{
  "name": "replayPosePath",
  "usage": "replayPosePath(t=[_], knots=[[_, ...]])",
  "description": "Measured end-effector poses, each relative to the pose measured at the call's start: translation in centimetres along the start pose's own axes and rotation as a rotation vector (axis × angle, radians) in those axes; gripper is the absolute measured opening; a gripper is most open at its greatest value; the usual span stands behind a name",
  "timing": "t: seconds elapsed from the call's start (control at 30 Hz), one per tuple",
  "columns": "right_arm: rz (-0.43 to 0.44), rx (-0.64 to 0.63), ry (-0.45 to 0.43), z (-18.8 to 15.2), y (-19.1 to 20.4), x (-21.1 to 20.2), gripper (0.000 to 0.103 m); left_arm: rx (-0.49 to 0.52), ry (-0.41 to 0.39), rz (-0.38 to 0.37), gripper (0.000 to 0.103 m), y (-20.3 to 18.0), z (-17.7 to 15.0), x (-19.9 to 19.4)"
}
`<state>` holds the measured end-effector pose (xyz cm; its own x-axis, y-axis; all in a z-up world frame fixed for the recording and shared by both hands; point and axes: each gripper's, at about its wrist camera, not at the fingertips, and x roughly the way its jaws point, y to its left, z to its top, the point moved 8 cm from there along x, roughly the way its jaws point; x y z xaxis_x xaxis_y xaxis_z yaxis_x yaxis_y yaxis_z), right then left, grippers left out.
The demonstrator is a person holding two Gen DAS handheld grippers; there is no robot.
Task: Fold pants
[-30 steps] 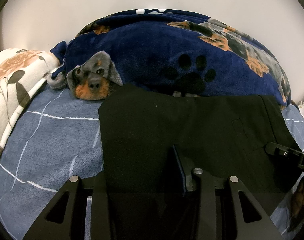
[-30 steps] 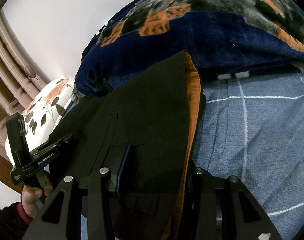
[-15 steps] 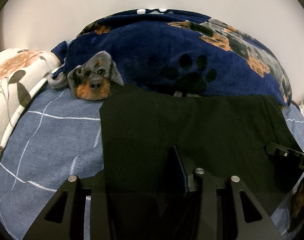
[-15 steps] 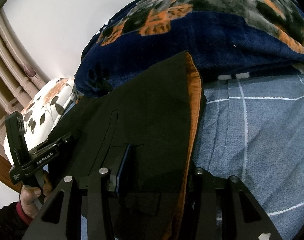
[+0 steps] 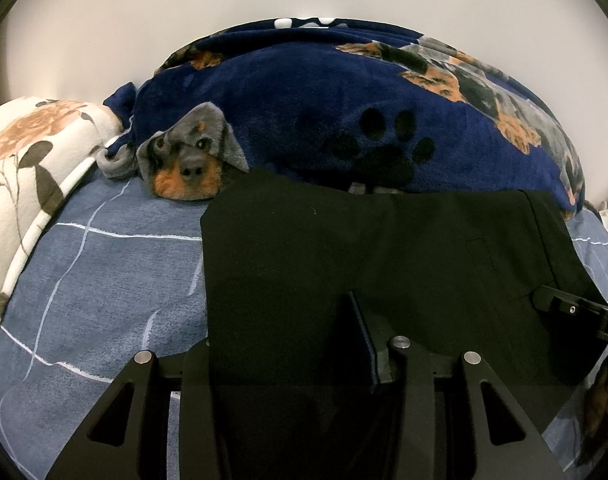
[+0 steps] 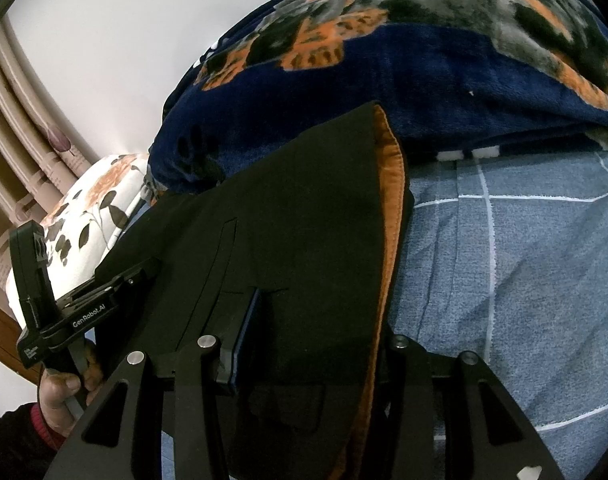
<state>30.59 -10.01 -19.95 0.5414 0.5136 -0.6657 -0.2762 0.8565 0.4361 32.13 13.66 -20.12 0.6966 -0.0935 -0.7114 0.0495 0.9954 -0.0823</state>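
Observation:
Black pants (image 5: pixel 344 248) lie folded flat on the blue checked bed sheet (image 5: pixel 104 272), with their far edge against a navy blanket. My left gripper (image 5: pixel 280 320) is at the near left corner of the fold. One finger (image 5: pixel 356 320) rests on top of the cloth and the other is hidden beneath it. My right gripper (image 6: pixel 324 308) is at the waist end of the pants (image 6: pixel 304 208), where an orange lining (image 6: pixel 392 200) shows. One finger (image 6: pixel 244 328) lies on top, the other is covered by cloth. Both appear shut on the fold.
A navy dog-print fleece blanket (image 5: pixel 324 112) is piled along the white wall behind the pants. A floral pillow (image 5: pixel 28 152) lies at the left. A person's hand (image 6: pixel 60 388) holds the left gripper's handle. Bare sheet (image 6: pixel 524 280) spreads to the right of the pants.

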Motion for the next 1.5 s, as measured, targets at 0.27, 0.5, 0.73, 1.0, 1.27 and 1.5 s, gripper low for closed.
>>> replayPosePath(t=[0.27,0.5,0.73,1.0,1.27,1.5], knots=[[-0.001,-0.001,0.000,0.0,0.0,0.0,0.041,0.001,0.000,0.000,0.044,0.0,0.0,0.0],[-0.001,-0.002,0.001,0.0,0.1,0.0,0.041,0.001,0.000,0.001,0.045,0.0,0.0,0.0],[-0.010,-0.012,0.003,0.1,0.3,0.3,0.041,0.002,0.000,0.003,0.045,0.0,0.1,0.1],[-0.044,-0.059,-0.023,0.1,0.8,-1.2,0.062,-0.002,-0.039,0.079,0.071,1.4,0.7,-0.8],[-0.101,-0.084,-0.144,-0.3,2.4,-7.8,0.063,0.042,-0.127,0.157,0.090,1.5,1.9,-6.0],[-0.036,-0.148,-0.203,-0.9,7.0,-13.1,0.067,0.076,-0.189,0.170,0.098,-1.3,2.3,-11.6]])
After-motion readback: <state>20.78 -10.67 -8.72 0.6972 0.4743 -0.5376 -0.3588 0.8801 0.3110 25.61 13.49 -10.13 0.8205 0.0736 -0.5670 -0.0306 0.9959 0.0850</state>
